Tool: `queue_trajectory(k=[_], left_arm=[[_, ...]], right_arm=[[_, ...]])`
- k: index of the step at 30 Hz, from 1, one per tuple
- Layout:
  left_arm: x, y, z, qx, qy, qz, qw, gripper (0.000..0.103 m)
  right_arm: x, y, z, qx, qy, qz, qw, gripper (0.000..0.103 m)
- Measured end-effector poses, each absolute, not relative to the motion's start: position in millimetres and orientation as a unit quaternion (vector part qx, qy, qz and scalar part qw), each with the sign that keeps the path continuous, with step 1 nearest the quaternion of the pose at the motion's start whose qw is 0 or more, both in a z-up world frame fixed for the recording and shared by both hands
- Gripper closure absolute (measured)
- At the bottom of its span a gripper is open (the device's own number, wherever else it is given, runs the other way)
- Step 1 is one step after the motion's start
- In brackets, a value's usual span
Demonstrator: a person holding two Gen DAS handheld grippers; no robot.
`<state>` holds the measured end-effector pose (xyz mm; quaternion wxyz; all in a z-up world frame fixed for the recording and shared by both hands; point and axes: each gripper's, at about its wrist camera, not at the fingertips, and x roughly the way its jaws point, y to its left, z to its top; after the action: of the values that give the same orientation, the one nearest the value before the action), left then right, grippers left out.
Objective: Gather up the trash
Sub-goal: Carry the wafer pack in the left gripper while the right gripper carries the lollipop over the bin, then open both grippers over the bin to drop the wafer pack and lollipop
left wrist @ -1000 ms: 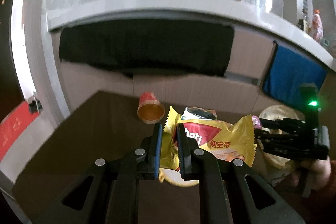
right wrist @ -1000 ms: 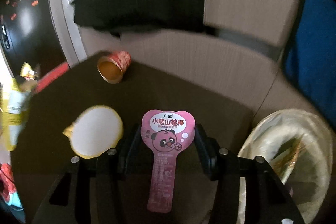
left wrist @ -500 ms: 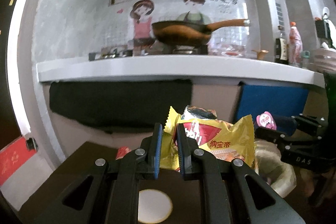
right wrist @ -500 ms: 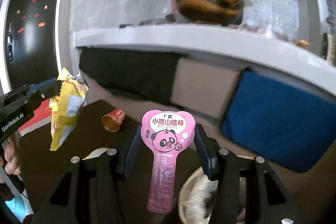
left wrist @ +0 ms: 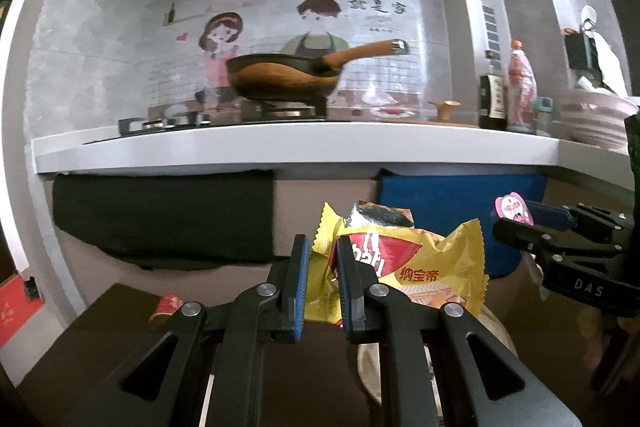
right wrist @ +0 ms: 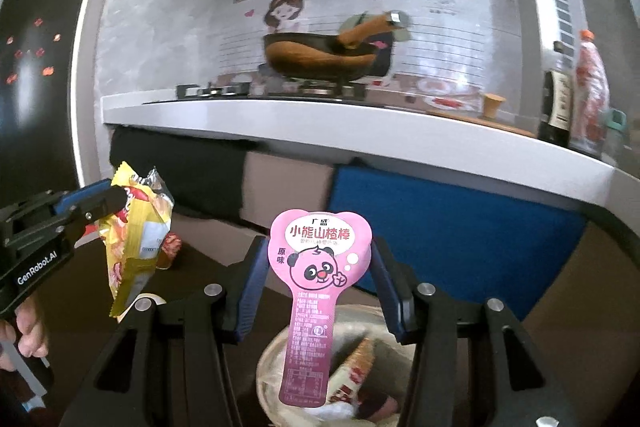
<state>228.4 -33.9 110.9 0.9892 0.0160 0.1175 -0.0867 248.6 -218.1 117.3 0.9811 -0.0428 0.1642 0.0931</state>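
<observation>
We are clamping our left tongs [left wrist: 322, 263] on the yellow snack wrapper [left wrist: 420, 267], our right tongs [right wrist: 316, 275] gripping the pink panda wrapper [right wrist: 318, 267], the bin [right wrist: 272, 367] sitting at six o'clock

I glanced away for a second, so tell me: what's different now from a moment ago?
Both grippers rose from the dark table toward the trash bin. The left gripper carried the yellow snack wrapper up; the right gripper carried the pink panda wrapper, now above the bin. Neither grip changed, and the red paper cup stayed on the table.
</observation>
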Motion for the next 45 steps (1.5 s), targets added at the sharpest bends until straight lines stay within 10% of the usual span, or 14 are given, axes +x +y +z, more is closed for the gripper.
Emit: queue_trajectory(k=[45], left_arm=[[313,-113,4,-0.002,0.249,-0.166,0.954,0.086]], right_arm=[[296,-289,31,0.026,0.257,0.042,0.965,0.055]])
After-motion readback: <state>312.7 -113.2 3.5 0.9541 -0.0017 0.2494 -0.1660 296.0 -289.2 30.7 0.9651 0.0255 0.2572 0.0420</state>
